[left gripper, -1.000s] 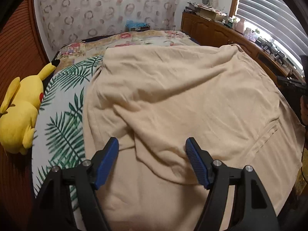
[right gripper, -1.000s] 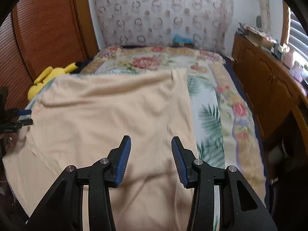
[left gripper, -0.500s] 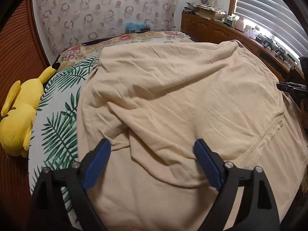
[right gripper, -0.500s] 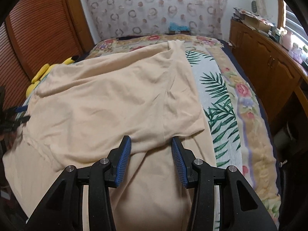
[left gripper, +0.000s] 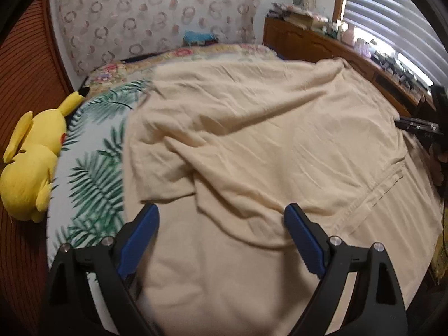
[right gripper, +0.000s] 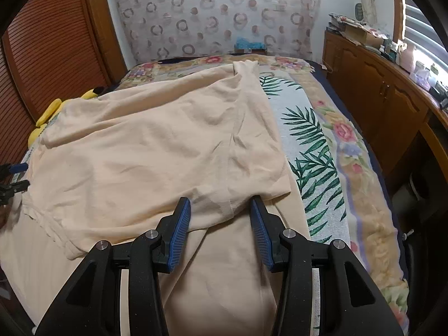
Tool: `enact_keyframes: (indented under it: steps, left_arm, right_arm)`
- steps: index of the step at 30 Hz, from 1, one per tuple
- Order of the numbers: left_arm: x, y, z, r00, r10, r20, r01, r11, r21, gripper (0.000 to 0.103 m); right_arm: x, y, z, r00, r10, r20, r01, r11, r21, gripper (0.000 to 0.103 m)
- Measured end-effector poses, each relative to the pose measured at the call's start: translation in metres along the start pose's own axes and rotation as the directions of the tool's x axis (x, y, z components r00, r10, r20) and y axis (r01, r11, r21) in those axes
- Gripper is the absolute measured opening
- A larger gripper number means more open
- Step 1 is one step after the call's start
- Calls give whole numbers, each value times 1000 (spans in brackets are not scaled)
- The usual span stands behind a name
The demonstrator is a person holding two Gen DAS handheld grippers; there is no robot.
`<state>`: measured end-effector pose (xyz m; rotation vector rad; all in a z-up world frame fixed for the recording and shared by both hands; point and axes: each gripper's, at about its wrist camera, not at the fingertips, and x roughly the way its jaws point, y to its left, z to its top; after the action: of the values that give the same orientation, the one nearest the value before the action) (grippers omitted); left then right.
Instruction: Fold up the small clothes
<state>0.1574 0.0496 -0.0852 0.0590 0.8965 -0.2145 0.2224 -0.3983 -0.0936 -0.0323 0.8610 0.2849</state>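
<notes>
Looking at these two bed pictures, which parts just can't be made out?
- Yellow plush toy: right wrist view, mostly hidden behind the beige garment.
- Near hem of the garment: both views, covered by the tools' black arms and cut off by the bottom edge.
- Clutter on the wooden cabinet: left wrist view, blurred and too small.
- Right tool: left wrist view, cut off by the right edge.

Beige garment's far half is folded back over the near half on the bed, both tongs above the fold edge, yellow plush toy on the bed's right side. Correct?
Not quite: the yellow plush toy lies at the bed's left side, as the left wrist view shows. The beige garment is folded as you say.
</notes>
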Motion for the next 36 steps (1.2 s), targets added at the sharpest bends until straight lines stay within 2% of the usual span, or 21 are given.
enact_keyframes:
  steps: [5, 7, 9, 12, 20, 22, 24, 33, 34, 35, 36]
  left_arm:
    - [-21, 21, -2, 998, 10, 69, -4, 996, -87, 86]
    - [-25, 30, -1, 996, 25, 85, -15, 993, -118, 78]
    - [-25, 38, 3, 995, 40, 93, -26, 989, -146, 63]
    - [-20, 47, 7, 996, 33, 85, -17, 984, -176, 47]
    - [5, 51, 14, 998, 55, 25, -49, 981, -185, 46]
    - [10, 52, 15, 999, 50, 15, -46, 982, -182, 40]
    - [14, 52, 15, 999, 43, 8, -40, 983, -181, 30]
    - [20, 49, 19, 998, 64, 4, -63, 985, -160, 27]
    - [20, 48, 19, 998, 62, 7, -60, 986, -158, 21]
    - [18, 46, 19, 998, 68, 17, -64, 987, -148, 4]
    - [15, 45, 19, 997, 75, 25, -71, 988, -137, 3]
  right_arm:
    - [0, 0, 0, 1000, -2, 0, 2, 1000, -2, 44]
    - [0, 1, 0, 1000, -13, 0, 12, 1000, -10, 44]
    - [1, 1, -1, 1000, -17, -1, 17, 1000, -13, 44]
    - [1, 1, 0, 1000, -15, 0, 15, 1000, -11, 44]
    - [1, 2, -1, 1000, -16, 0, 16, 1000, -12, 44]
    - [1, 2, -1, 1000, -16, 0, 16, 1000, -12, 44]
    - [1, 2, -1, 1000, -16, 0, 16, 1000, -13, 44]
    - [0, 2, -1, 1000, -17, 0, 17, 1000, -13, 44]
    - [1, 2, -1, 1000, -18, 0, 18, 1000, -14, 44]
    - [0, 2, -1, 1000, -19, 0, 19, 1000, -14, 44]
    - [1, 2, -1, 1000, -21, 0, 21, 1000, -15, 44]
